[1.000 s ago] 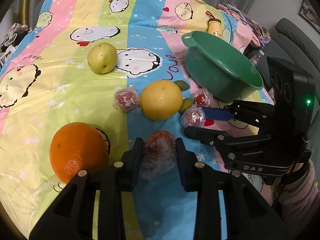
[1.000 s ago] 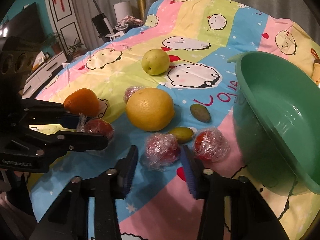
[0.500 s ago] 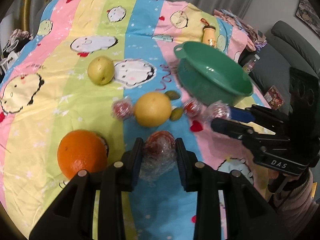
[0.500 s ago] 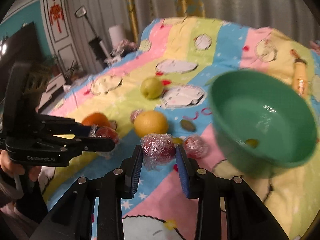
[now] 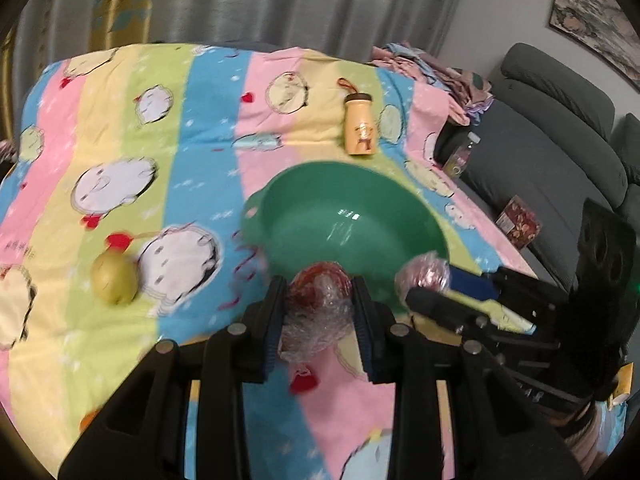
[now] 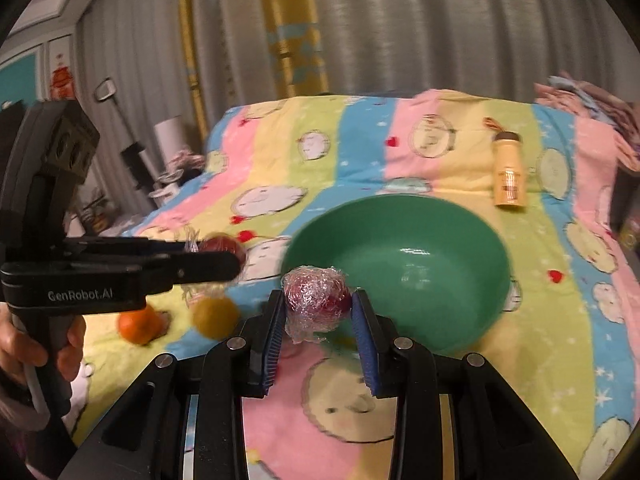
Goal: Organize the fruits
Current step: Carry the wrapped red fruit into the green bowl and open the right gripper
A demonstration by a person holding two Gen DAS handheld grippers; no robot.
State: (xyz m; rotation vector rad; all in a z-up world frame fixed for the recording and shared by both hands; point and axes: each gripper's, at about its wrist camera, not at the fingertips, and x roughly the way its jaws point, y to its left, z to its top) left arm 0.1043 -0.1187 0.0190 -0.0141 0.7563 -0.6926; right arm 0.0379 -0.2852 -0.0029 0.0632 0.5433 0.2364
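Now both jaws clamped, left gripper (image 5: 320,312) pinching wrapped red fruit (image 5: 318,296), right gripper (image 6: 318,316) pinching another wrapped fruit (image 6: 318,294), green bowl (image 6: 452,216) just beyond.

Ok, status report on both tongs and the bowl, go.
Left tongs clamp a plastic-wrapped red fruit. Right tongs clamp another wrapped red fruit. Both near the round green plastic bowl. Nothing blocking.

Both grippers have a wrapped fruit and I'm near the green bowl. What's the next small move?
Probably carry both a little further forward, over the bowl's hollow, before letting go. The left gripper and right gripper each clamp a wrapped red fruit, but both fruits sit only at the near rim of the green bowl, so releasing now could drop them on the blanket.
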